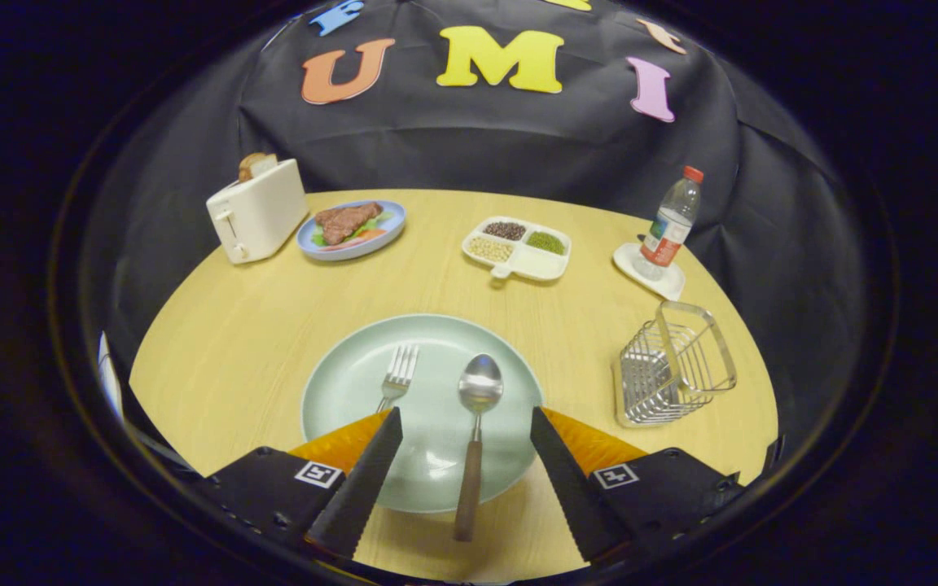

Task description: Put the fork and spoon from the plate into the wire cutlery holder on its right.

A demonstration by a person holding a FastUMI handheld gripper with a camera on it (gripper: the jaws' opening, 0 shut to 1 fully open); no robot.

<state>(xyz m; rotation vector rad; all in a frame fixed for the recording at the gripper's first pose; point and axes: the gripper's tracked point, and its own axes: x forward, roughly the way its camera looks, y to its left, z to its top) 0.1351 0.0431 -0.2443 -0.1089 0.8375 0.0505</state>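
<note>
gripper point(466, 423) fingers spread wide above spoon point(475, 431) on plate point(339, 382).

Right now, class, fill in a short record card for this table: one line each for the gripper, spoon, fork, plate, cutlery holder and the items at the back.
gripper: open, fingers spread over the plate, holding nothing
spoon: between the fingers, bowl on the plate, handle over the near rim
fork: on the plate, handle hidden by one finger
plate: pale green
wire cutlery holder: right of the plate, empty
back of table: toaster, steak plate, divided dish, bottle
</note>
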